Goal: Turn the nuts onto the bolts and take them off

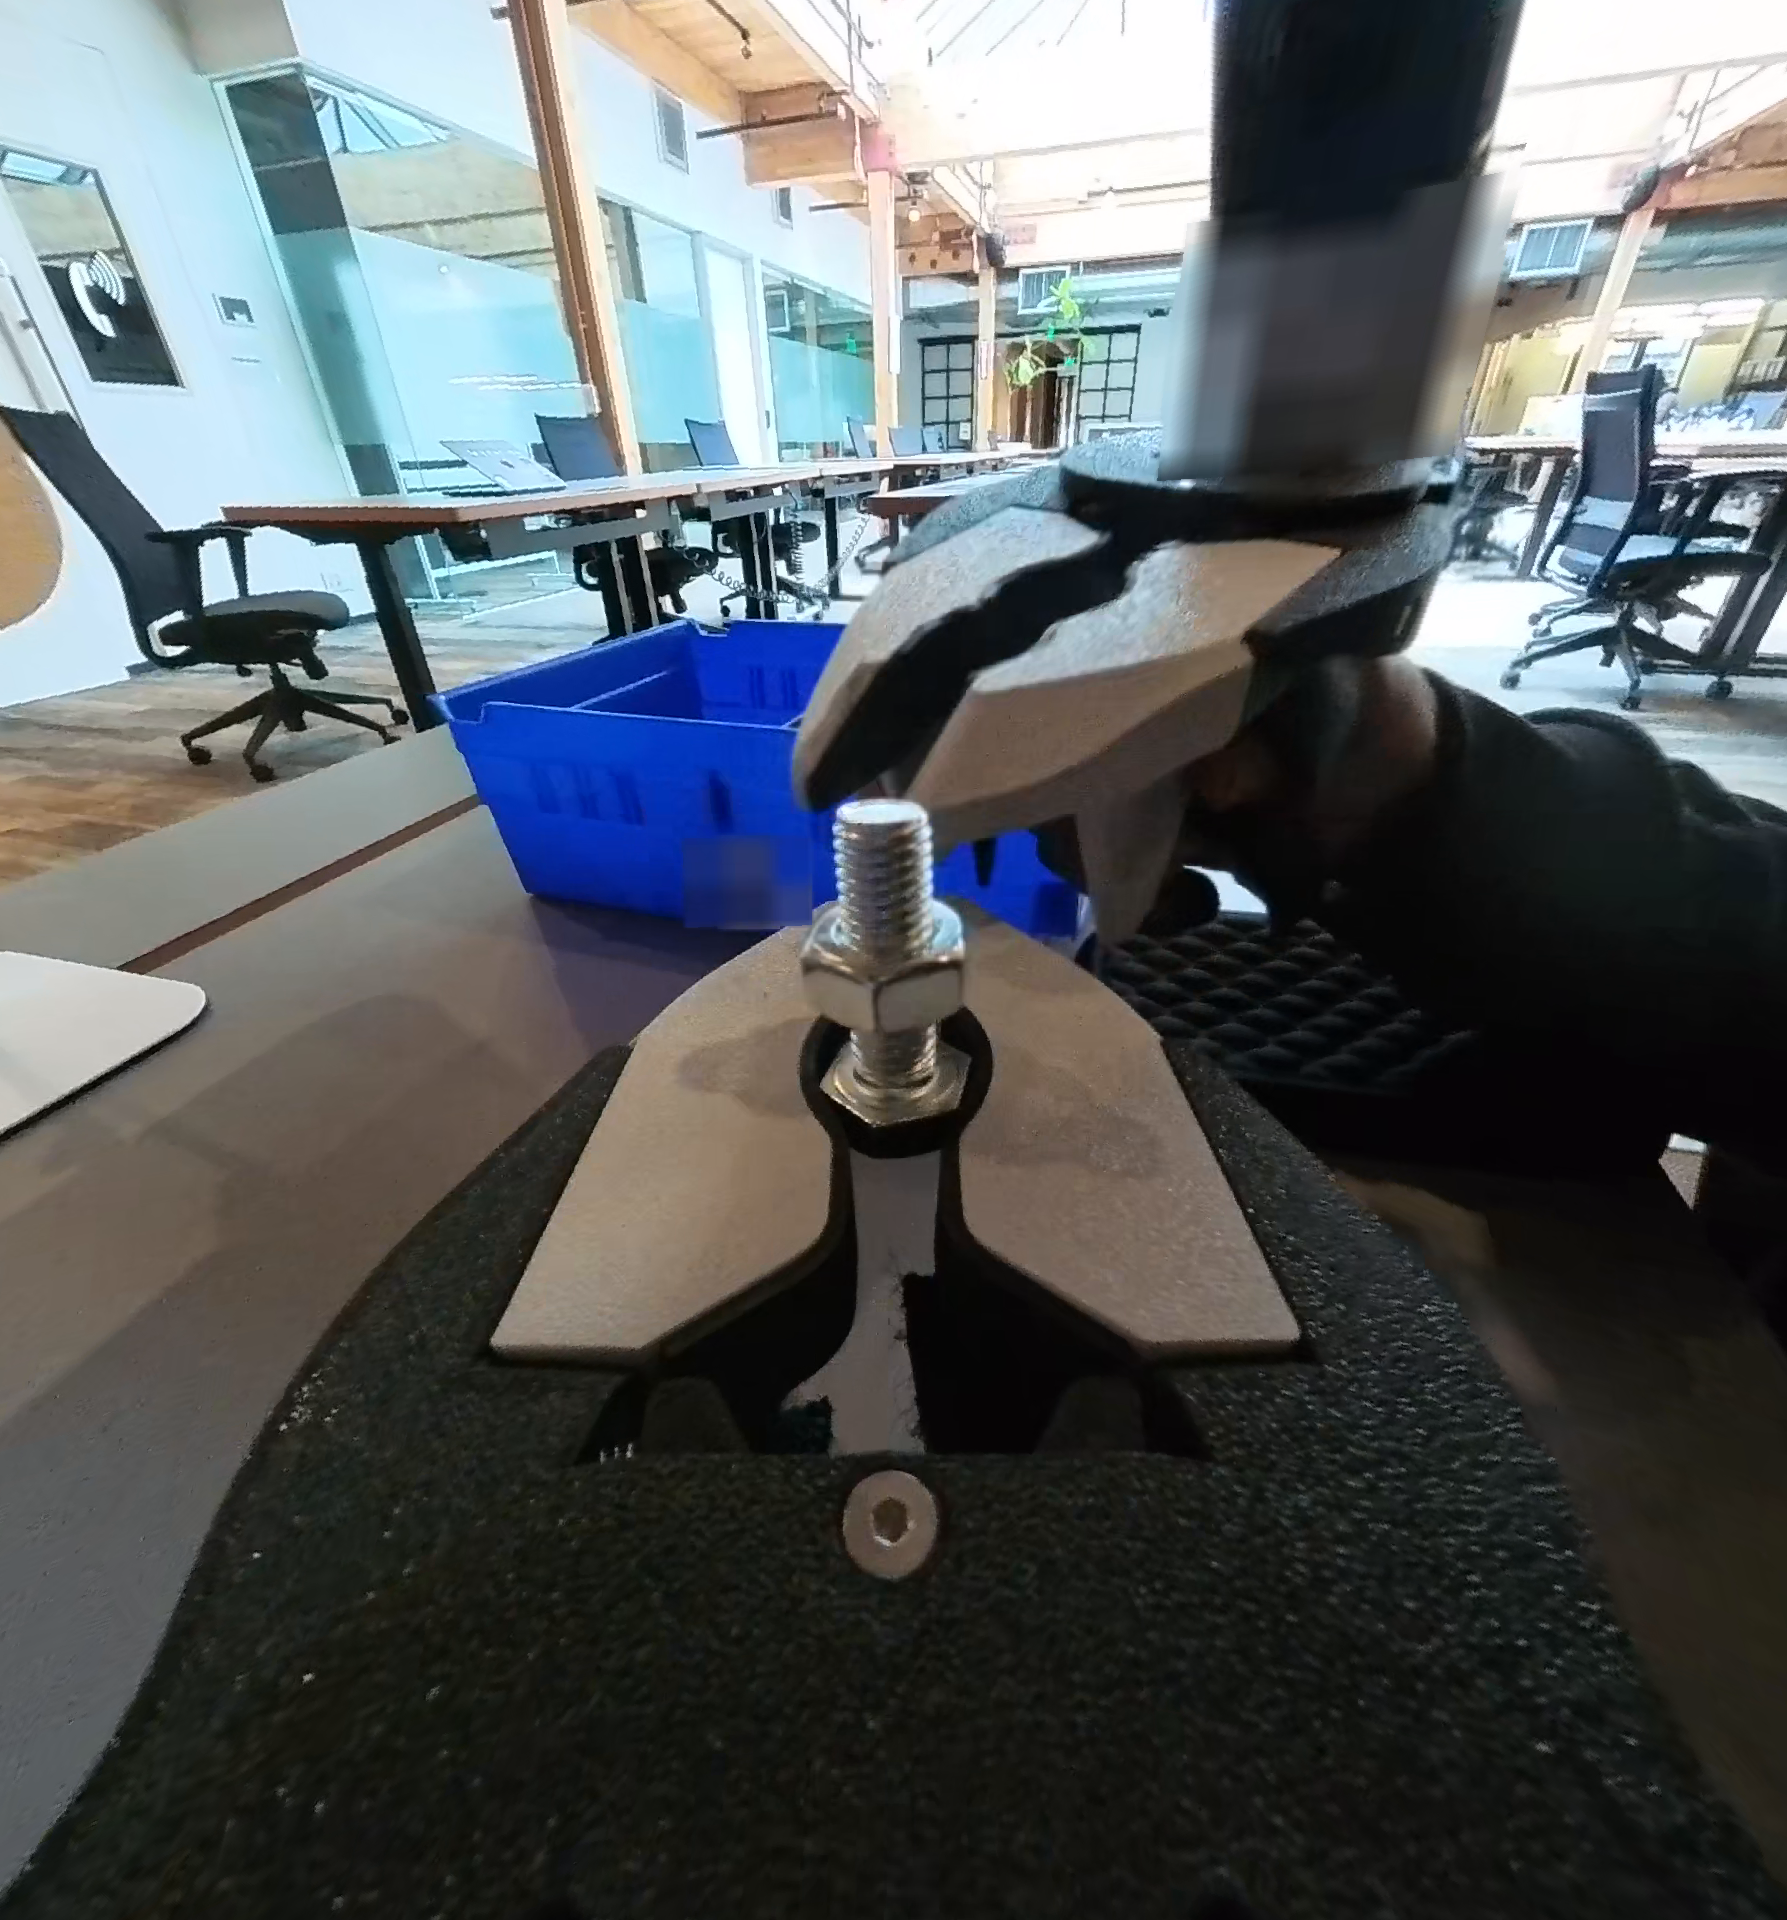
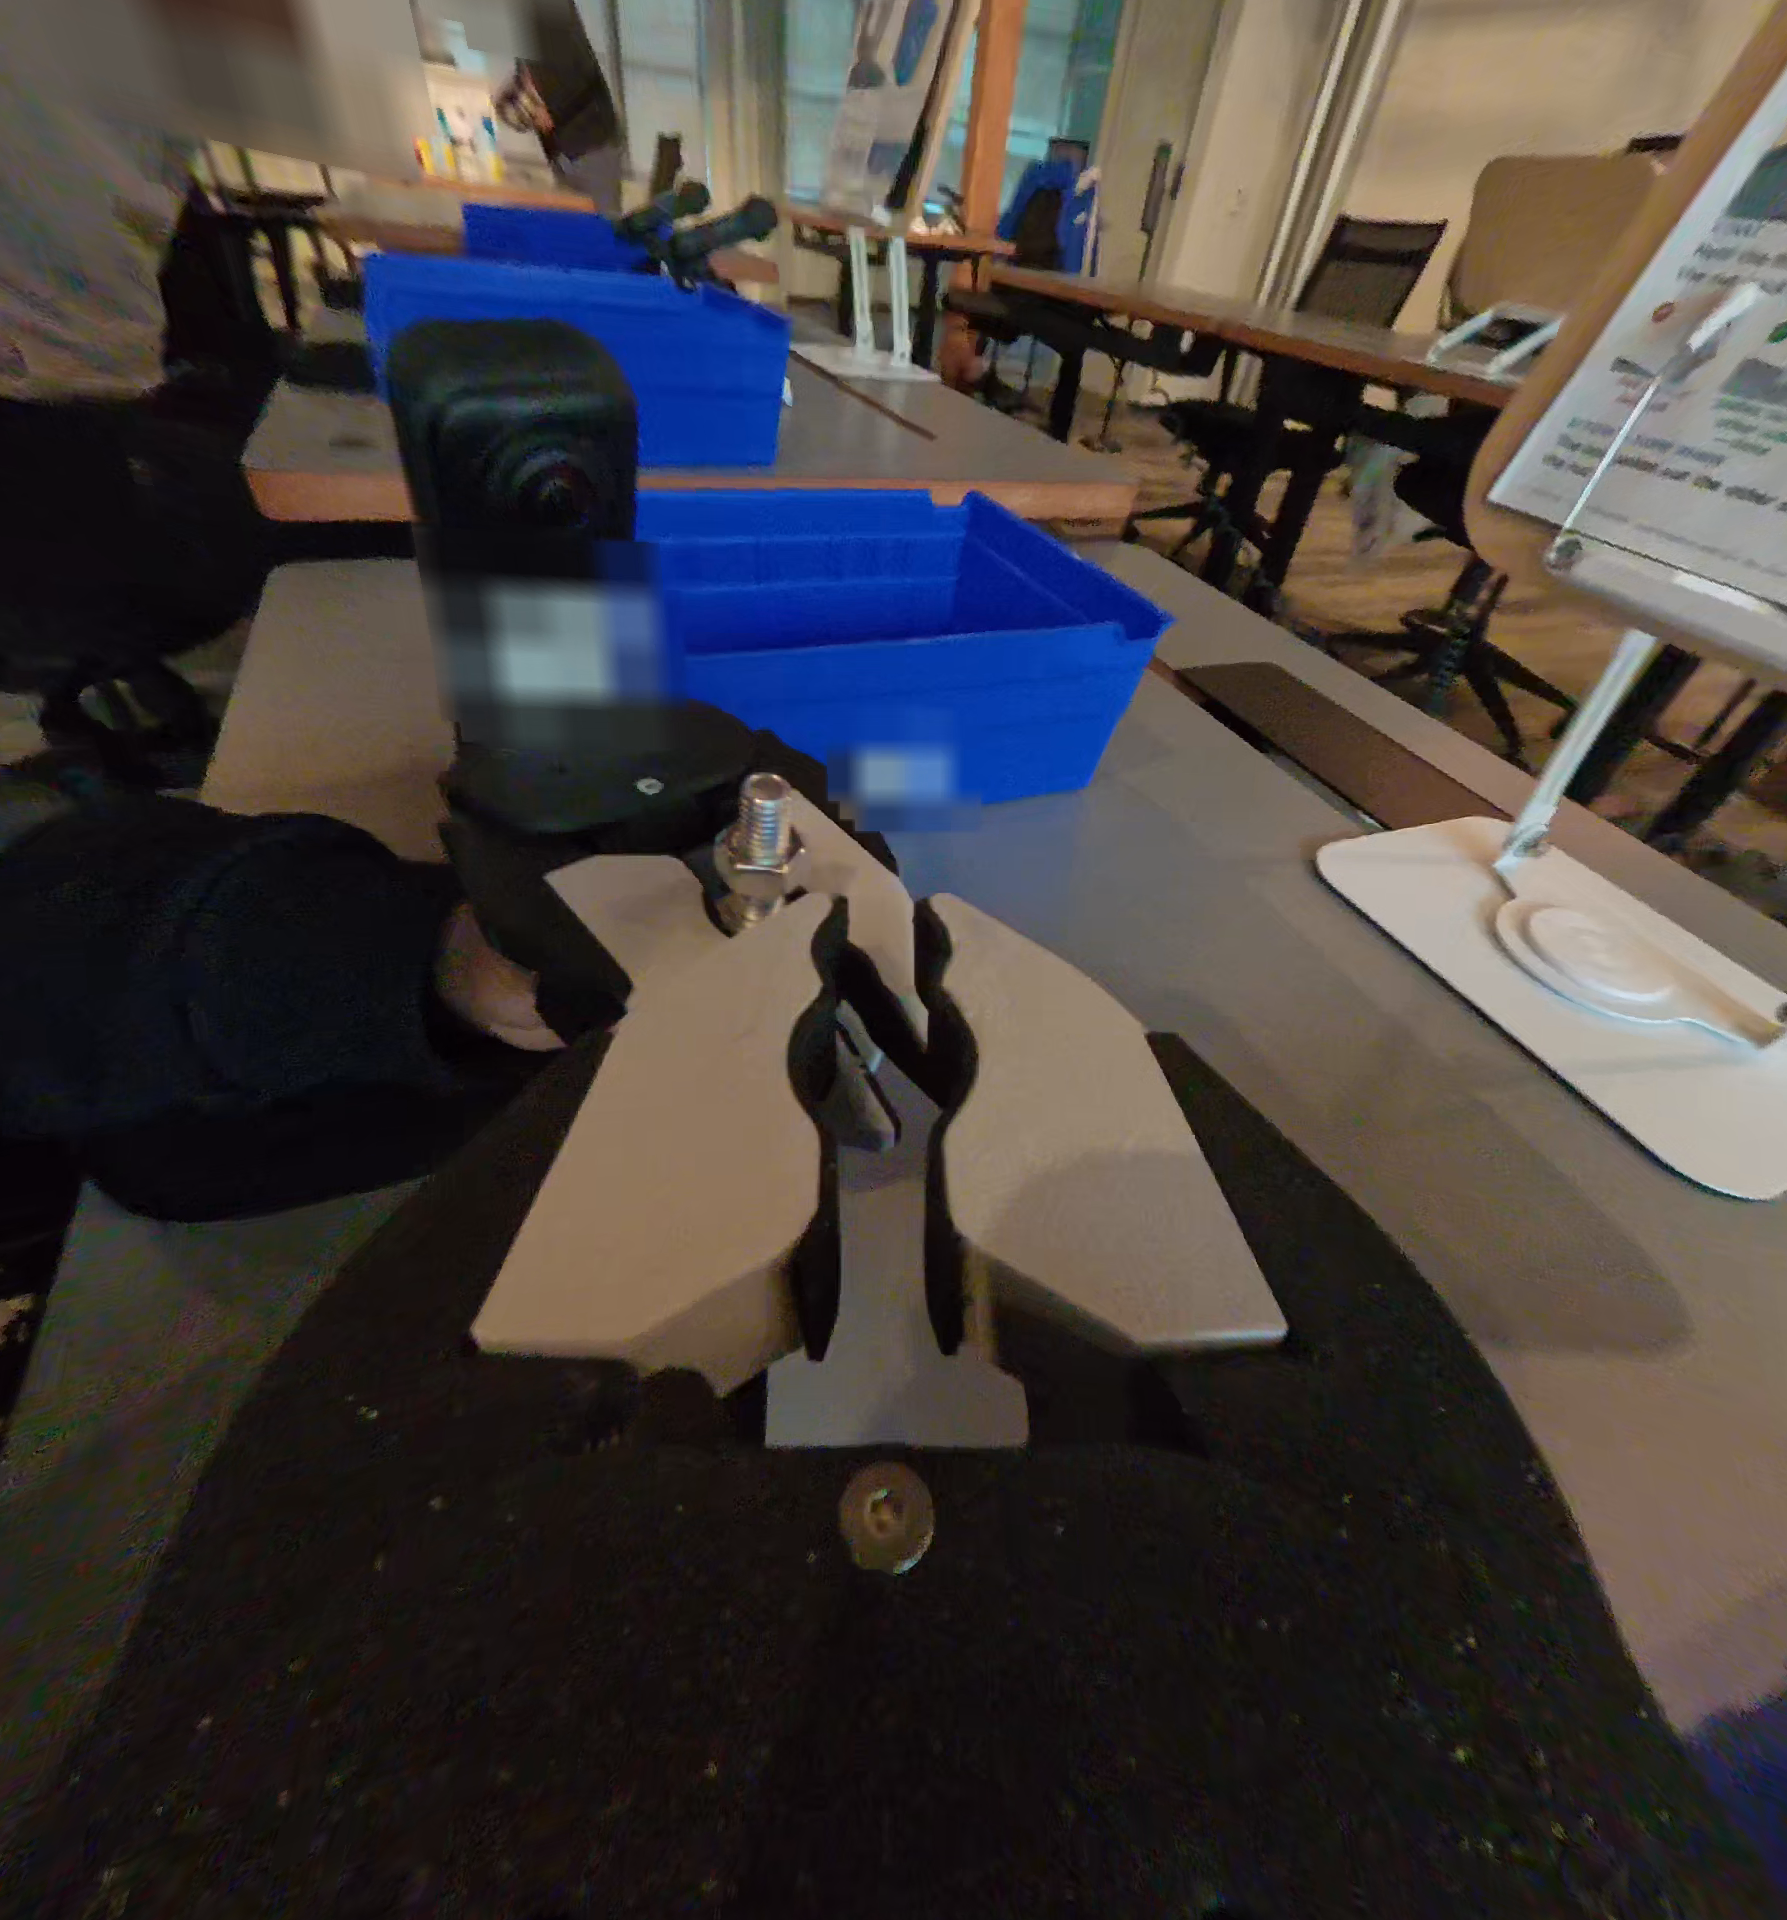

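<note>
A silver bolt (image 1: 881, 862) stands upright, threaded end up, clamped in my left gripper (image 1: 887, 1023). The jaws close on a hex piece (image 1: 894, 1086) low on the bolt; I cannot tell whether that is the bolt head or a second nut. A hex nut (image 1: 884, 982) sits on the thread just above the fingers. My right gripper (image 1: 962, 831) hangs above and to the right, its jaws slightly apart and empty, one tip close to the bolt's top. In the right wrist view the right gripper (image 2: 884, 935) is just right of the bolt (image 2: 761, 805) and nut (image 2: 759, 860).
A blue bin (image 1: 640, 748) stands on the grey table (image 1: 349, 1091) just behind the bolt; it also shows in the right wrist view (image 2: 899, 644). A white stand base (image 2: 1595, 987) carries an instruction board (image 2: 1720, 343). A black mesh mat (image 1: 1263, 997) lies to the right. Gloved hands (image 1: 1543, 883) hold the grippers. The tips of both grippers are at nearly the same place.
</note>
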Demonstrator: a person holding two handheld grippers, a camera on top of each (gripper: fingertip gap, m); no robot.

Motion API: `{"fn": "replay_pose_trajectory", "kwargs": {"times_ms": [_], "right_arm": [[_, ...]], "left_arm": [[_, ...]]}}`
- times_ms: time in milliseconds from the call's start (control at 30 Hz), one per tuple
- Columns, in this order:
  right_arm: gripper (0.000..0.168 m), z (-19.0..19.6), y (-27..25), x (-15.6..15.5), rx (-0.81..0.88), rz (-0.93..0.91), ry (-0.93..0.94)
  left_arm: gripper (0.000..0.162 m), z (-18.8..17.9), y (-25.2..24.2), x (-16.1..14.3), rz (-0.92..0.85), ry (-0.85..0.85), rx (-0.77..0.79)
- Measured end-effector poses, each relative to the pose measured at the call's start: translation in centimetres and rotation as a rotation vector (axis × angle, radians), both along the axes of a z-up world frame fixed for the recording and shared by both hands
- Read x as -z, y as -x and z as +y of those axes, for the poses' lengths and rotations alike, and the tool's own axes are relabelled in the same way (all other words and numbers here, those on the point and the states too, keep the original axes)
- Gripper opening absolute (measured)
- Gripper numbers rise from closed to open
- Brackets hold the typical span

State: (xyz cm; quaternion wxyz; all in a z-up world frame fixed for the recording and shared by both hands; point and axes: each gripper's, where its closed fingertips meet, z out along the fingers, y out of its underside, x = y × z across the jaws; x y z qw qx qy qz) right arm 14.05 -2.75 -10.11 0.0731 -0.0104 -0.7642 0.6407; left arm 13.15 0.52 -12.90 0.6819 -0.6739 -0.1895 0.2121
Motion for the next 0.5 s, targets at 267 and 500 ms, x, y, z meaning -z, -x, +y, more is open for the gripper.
{"fn": "replay_pose_trajectory", "kwargs": {"times_ms": [267, 500], "right_arm": [[0.033, -1.7, -1.7, 0.3, -0.072, 0.006, -0.019], [0.004, 0.0, -0.5, -0.6, -0.029, -0.013, 0.044]], "left_arm": [[0.011, 0.4, -0.2, 0.2, 0.001, 0.019, 0.016], [0.012, 0.3, -0.2, 0.0, -0.004, 0.000, 0.020]]}}
